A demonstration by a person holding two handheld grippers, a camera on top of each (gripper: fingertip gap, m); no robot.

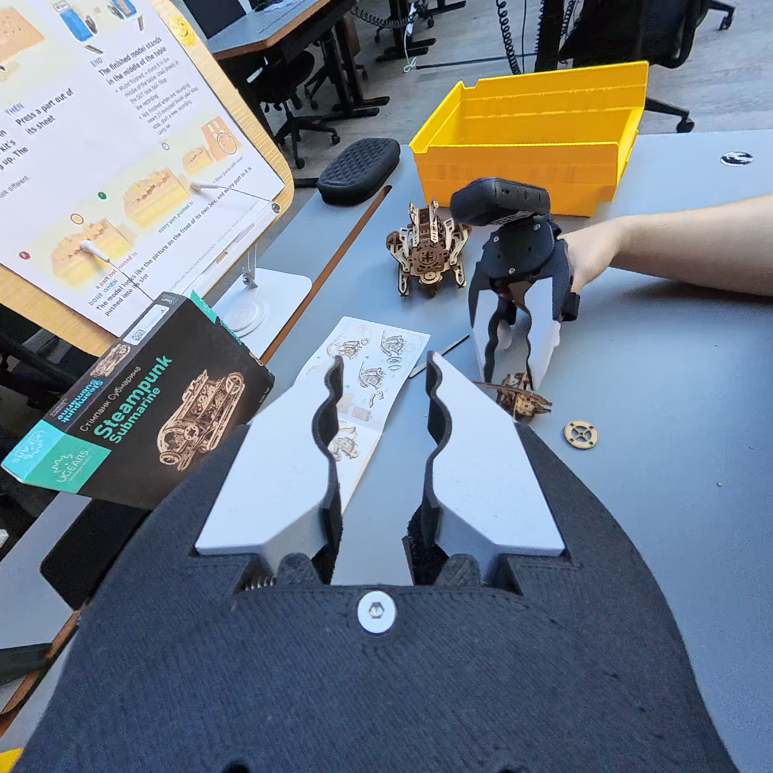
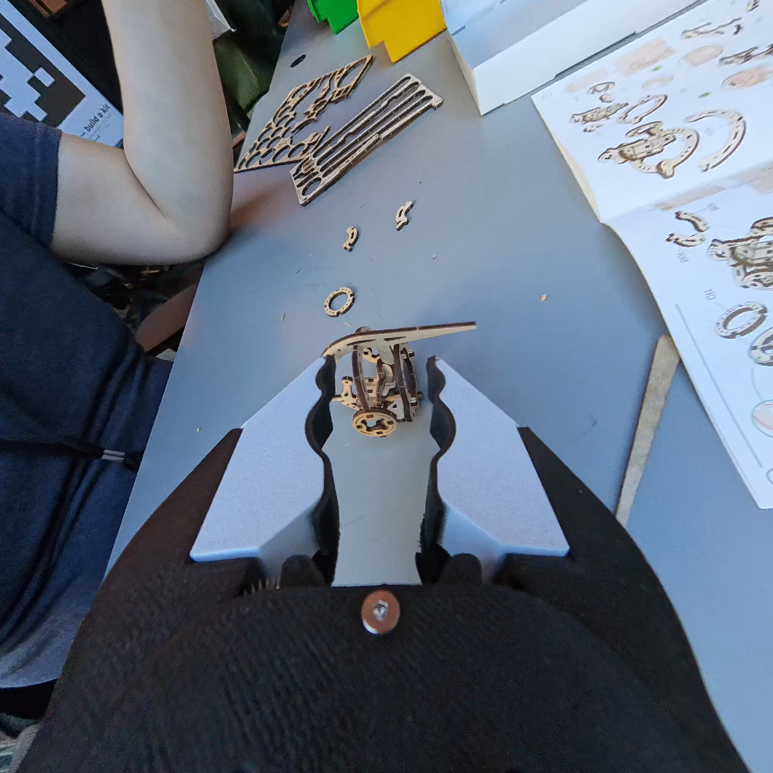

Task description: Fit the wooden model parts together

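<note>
Here the right gripper [image 2: 380, 376] stands open with the subassembly [image 2: 378, 393] on the table between its fingertips, unclamped; light, brittle laser-cut wood, so grip its ringed frame, not the thin fin; left gripper [image 1: 382, 368] open, empty.

**Operator:** Where is there print in the left wrist view?

**Manual:** Look at 10 o'clock: the poster [image 1: 125, 138] carries headings and captions. At 8 o'clock, your black-and-teal kit box [image 1: 142, 401] bears a brand mark and titles.

**Operator:** And in the right wrist view?

**Manual:** At 2 o'clock, your booklet [image 2: 686, 234] shows small step numbers. At 10 o'clock, the black-and-white marker sheet [image 2: 46, 88] has one printed line.
</note>
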